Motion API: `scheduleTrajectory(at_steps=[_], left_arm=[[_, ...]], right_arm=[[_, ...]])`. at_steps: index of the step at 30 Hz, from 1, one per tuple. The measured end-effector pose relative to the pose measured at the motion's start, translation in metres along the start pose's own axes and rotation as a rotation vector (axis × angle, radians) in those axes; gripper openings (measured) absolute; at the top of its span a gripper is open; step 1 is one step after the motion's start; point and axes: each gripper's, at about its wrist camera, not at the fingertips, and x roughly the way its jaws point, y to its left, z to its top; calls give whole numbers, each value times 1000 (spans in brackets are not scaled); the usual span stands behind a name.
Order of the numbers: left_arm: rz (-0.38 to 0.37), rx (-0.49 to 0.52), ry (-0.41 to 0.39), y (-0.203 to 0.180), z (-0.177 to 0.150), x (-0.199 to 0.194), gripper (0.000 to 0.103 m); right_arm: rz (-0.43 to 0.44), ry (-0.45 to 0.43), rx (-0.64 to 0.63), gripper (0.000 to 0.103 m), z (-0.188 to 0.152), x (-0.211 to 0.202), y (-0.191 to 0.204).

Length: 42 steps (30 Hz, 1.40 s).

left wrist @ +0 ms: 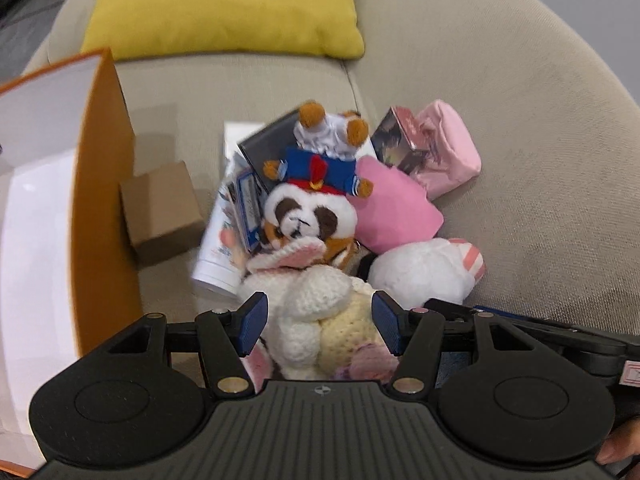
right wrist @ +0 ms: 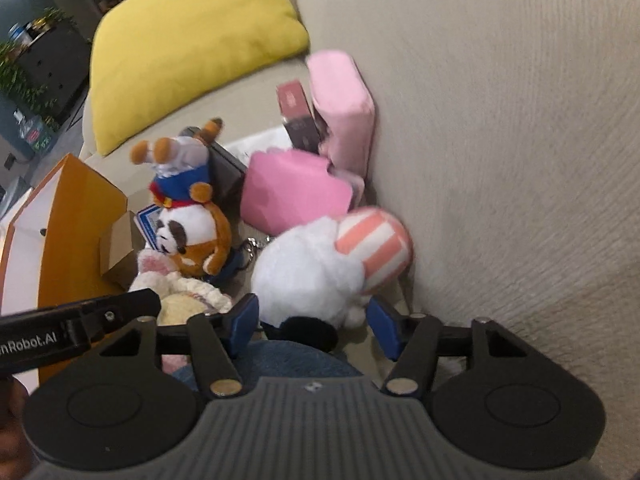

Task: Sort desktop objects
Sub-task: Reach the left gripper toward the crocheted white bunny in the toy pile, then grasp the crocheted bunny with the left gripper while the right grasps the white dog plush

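The orange box [left wrist: 60, 200] ran off the left edge, its inside washed out white. The crocheted toy [left wrist: 320, 320] lay partly hidden behind the left gripper's body. Print on the white tube [left wrist: 218, 248] and the far dark carton [left wrist: 400, 140] was too blurred to read.

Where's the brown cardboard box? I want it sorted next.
In the left wrist view the cardboard box sits left of centre on the sofa, against the orange bin, just left of the white tube.

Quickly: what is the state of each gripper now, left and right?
Left gripper: open, jaws on either side of the crocheted bunny, not pressing it.
Right gripper: open, jaws beside the white plush, nothing held.
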Motion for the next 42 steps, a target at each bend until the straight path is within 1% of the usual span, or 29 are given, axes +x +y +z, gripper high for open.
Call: scheduleTrajectory(at_steps=[4,6,11,13,15,16,19,21,26,29,32,35,39,42], left_arm=[[8,-10,27,-3,6,9,72],[2,-34,51,-1,8,15,75],[-20,-88,110,4,10,27,84],[-28,-102,133,6,8,32,85],[-56,-141,186,12,5,37,86],[-62,-137,219,12,3,41,86],[-77,-170,181,16,-3,37,83],[-83,-172,167,17,-4,33,80],[-70,-130,120,14,-9,16,75],[-71,-107,83,14,-10,1,74],[-55,-78,5,14,-13,-20,74],[-48,-60,-66,17,-16,-42,74],[-33,-33,-146,18,-19,-67,74],[-47,-15,-192,18,-22,-86,74]], right_arm=[[58,66,83,64,3,18,-13],[87,87,113,66,4,25,-16],[128,103,158,67,9,34,-21],[142,106,172,67,12,36,-21],[151,111,187,67,14,37,-21],[156,111,193,67,14,38,-21],[159,96,181,65,14,35,-18],[156,79,175,63,12,31,-15],[118,28,105,58,8,15,-2],[93,-28,31,56,7,1,10],[90,-64,-26,55,11,-11,14],[100,-91,-69,55,6,-23,14],[97,-130,-129,54,2,-36,23],[107,-162,-164,54,0,-50,29]])
